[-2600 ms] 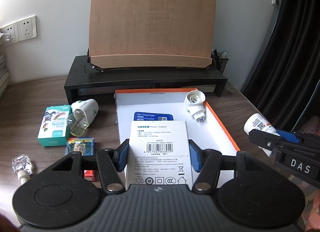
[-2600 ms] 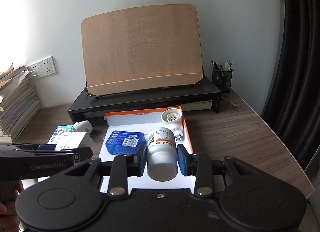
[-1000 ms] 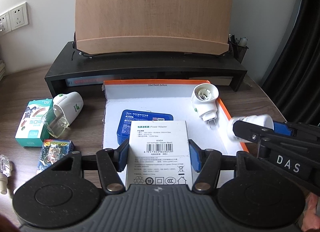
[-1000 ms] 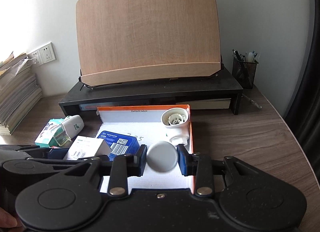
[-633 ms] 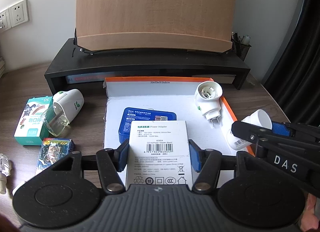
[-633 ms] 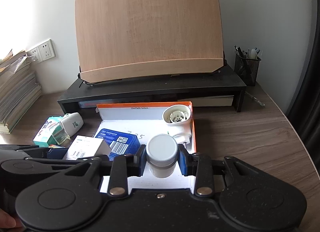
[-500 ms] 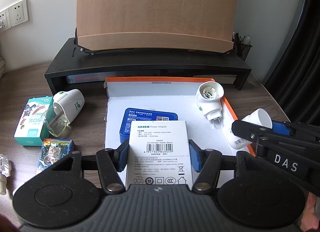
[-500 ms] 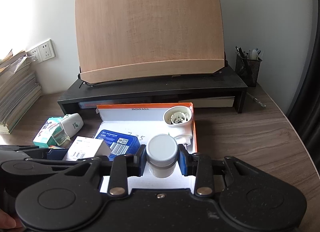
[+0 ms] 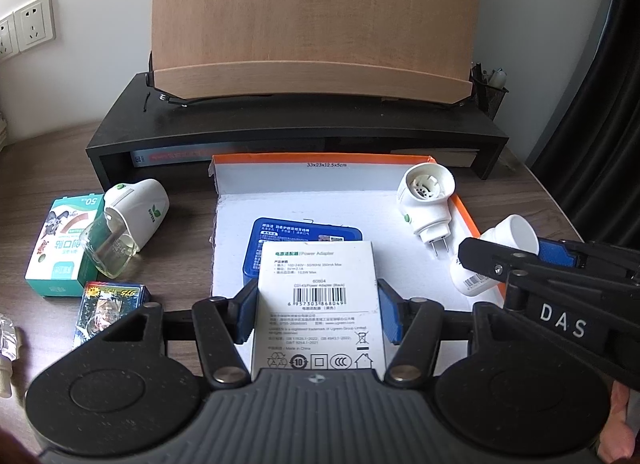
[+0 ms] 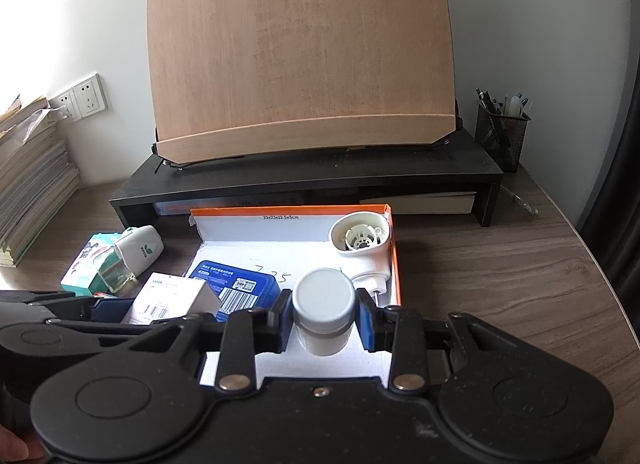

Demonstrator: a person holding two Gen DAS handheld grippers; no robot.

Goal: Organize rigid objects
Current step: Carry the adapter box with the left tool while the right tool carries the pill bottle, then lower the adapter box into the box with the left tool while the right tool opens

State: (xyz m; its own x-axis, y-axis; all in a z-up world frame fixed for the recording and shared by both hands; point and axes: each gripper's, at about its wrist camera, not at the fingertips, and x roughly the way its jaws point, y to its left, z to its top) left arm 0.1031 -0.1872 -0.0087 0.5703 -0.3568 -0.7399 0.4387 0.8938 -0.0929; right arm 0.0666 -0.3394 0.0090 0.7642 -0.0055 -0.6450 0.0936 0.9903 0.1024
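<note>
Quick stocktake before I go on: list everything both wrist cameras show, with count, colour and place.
Tray: 1, white, orange rim, desk centre.
Blue box: 1, in tray.
Plug-in heater: 1, white, tray's far right.
Refill heater: 1, white, left of tray.
Green box: 1, far left.
Card pack: 1, left.
Riser: 1, black, behind.
Adapter box: 1, white, in left gripper.
Bottle: 1, white, in right gripper.
</note>
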